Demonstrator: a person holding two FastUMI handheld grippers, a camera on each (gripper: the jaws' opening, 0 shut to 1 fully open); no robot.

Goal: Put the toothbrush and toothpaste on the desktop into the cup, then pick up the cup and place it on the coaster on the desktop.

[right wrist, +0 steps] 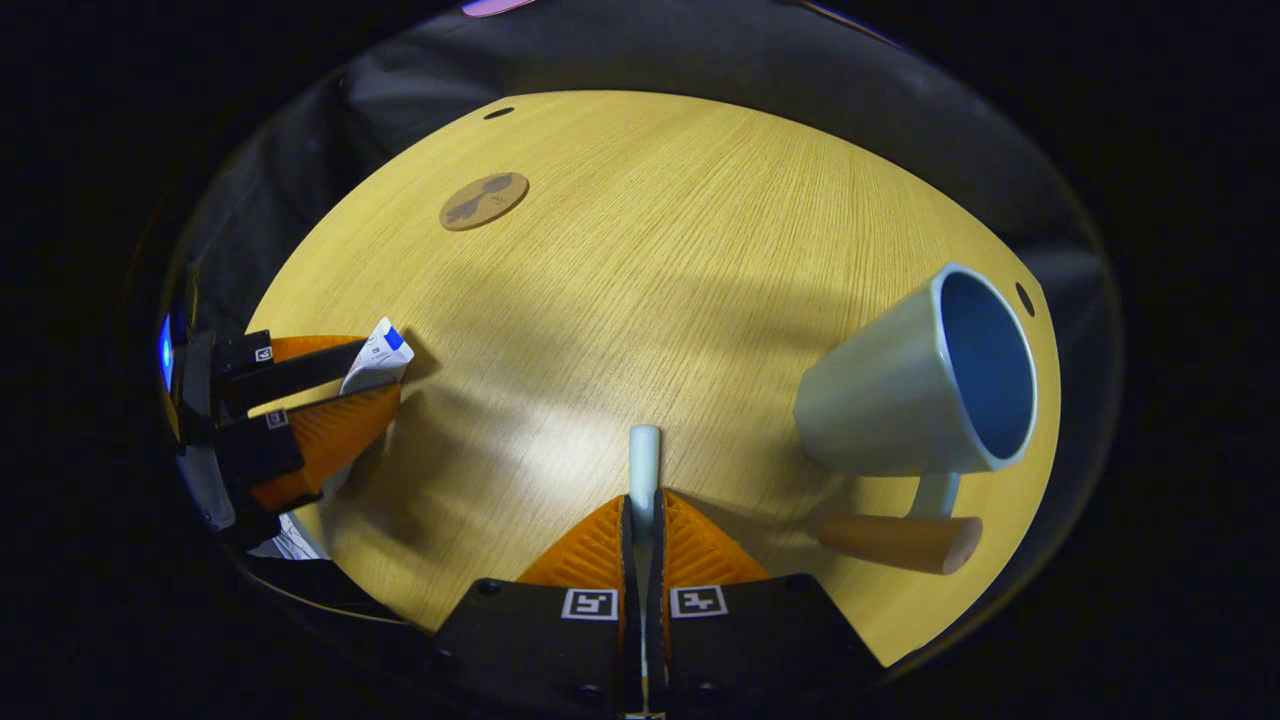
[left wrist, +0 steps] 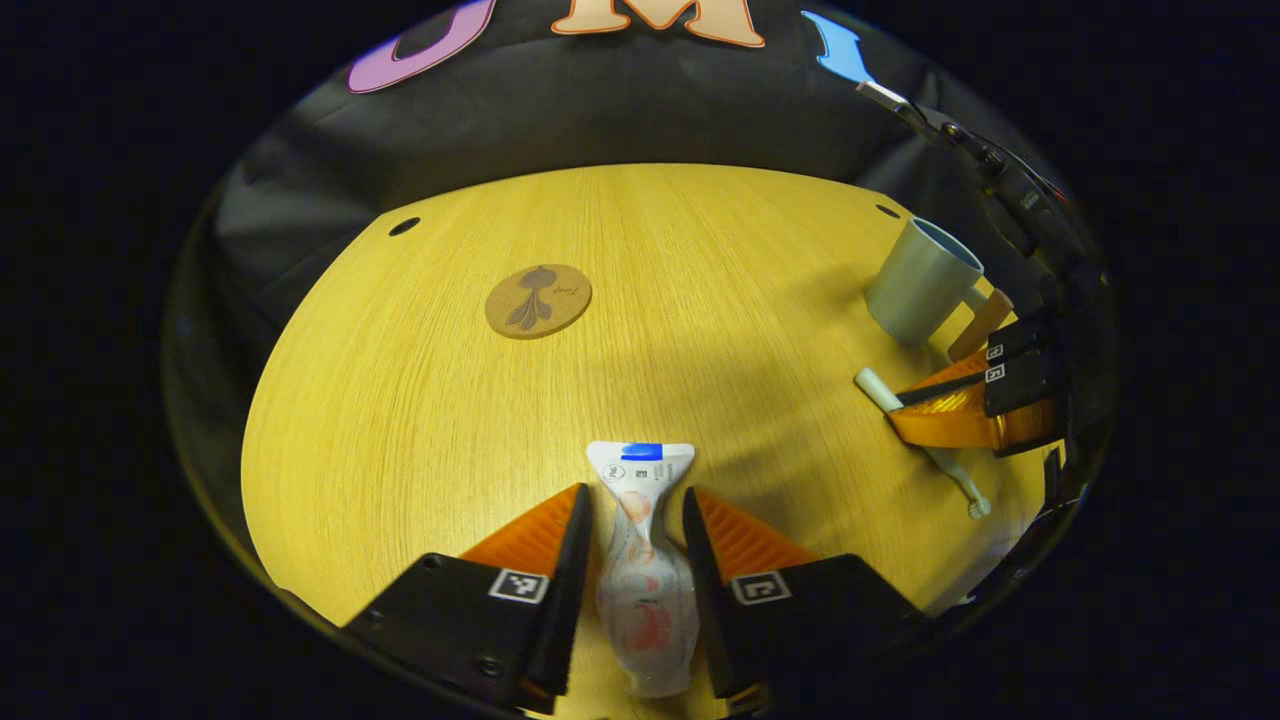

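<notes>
Left gripper (left wrist: pixel 634 530): jaws part-open, straddling the white flat toothpaste tube (left wrist: pixel 645 560). Right gripper (right wrist: pixel 645 520): jaws clamped on the pale toothbrush handle (right wrist: pixel 644 465).

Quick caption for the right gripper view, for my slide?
Right hand-held gripper shut on the slim white toothbrush, beside the pale green ceramic cup on the light wooden desktop.

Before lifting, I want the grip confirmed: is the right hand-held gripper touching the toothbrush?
Touching. The right gripper view shows the right hand-held gripper with both fingers pressed against the toothbrush handle, no gap either side.
</notes>
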